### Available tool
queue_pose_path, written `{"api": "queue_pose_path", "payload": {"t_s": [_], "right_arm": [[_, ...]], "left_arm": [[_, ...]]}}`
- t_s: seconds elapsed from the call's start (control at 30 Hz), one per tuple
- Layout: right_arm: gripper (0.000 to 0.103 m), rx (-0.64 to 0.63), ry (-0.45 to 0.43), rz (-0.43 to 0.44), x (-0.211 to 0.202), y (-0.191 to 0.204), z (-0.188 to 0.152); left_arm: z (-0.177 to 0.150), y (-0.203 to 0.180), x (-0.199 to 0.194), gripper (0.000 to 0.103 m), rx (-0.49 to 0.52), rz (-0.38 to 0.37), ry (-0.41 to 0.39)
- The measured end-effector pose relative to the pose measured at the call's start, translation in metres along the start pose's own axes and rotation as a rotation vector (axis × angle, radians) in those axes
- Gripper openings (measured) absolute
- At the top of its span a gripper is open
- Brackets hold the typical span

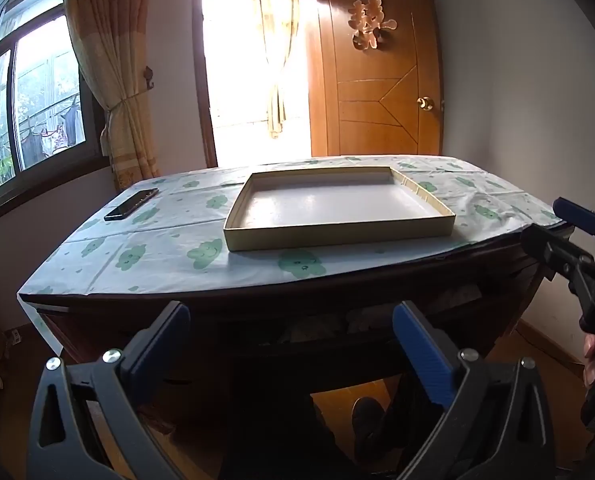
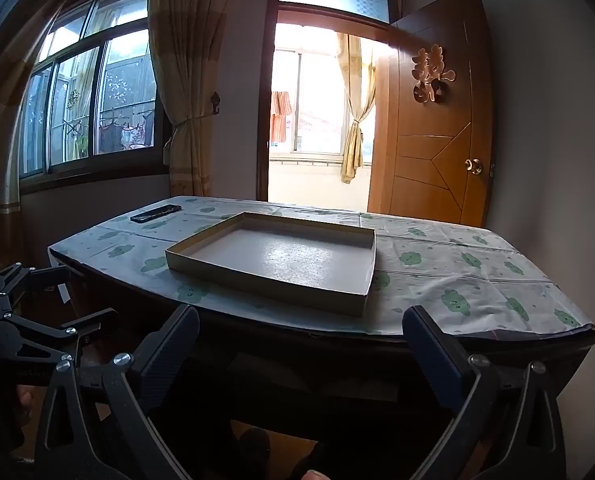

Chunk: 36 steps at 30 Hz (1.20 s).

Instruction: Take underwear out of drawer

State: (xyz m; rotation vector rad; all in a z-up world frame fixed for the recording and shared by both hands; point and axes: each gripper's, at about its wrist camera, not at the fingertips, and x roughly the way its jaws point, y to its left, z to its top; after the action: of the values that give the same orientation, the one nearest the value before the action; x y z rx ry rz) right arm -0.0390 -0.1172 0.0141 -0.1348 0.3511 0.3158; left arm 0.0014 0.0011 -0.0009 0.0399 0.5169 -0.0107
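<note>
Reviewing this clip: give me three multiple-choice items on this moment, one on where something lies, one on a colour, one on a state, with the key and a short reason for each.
1. Where does the phone lie on the table?
A. Inside the tray
B. On the tablecloth, left of the tray, towards the window
C. On the floor by the door

2. What colour are the cloud prints on the tablecloth?
A. Green
B. Red
C. Purple

3. What state is the left gripper in?
A. Shut on a garment
B. Shut on the phone
C. Open, with nothing between its fingers

Key:
1 B: the phone rests on the cloth, apart from the tray, on the window side.
2 A: both views show green clouds.
3 C: its fingers stand wide apart in front of the table edge, gripping nothing.
</note>
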Motion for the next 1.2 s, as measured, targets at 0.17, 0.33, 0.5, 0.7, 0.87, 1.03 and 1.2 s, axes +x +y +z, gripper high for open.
{"api": "queue_pose_path", "payload": {"t_s": [0.17,0.33,0.5,0.7,0.87,1.03,1.2], "right_arm": [[0.103,0.013,0.0,0.005,0.0004,-0.0012,-0.0003],[0.103,0.011,0.004,0.008,0.0005,0.0021,-0.0045],[0.103,0.013,0.01,0.009,0.001,0.0004,-0.0046],[0.103,0.011,0.009,0.011,0.0007,0.0013,-0.0054],[0.103,0.007,0.012,0.014,0.0006,0.0029,-0.0072],[0.103,0.008,0.014,0.014,0.0004,0.0037,-0.0075],[0.103,0.008,0.014,0.014,0.0002,0.0036,-0.0073]], "left_arm": [[-0.0014,0.0021,-0.0017,0.103,0.011,-0.016,-0.025],[-0.0018,0.0063,-0.0047,0.103,0.003,-0.021,-0.024],[0.0015,-0.0033,-0.0062,0.103,0.009,-0.021,-0.02],[0.0015,-0.0011,-0.0077,0.103,0.002,-0.025,-0.023],[0.0012,-0.0007,-0.0082,0.103,0.001,-0.026,-0.023],[0.0013,-0.0004,-0.0088,0.103,-0.002,-0.026,-0.022],[0.0016,-0.0004,-0.0089,0.103,-0.002,-0.026,-0.021]]}}
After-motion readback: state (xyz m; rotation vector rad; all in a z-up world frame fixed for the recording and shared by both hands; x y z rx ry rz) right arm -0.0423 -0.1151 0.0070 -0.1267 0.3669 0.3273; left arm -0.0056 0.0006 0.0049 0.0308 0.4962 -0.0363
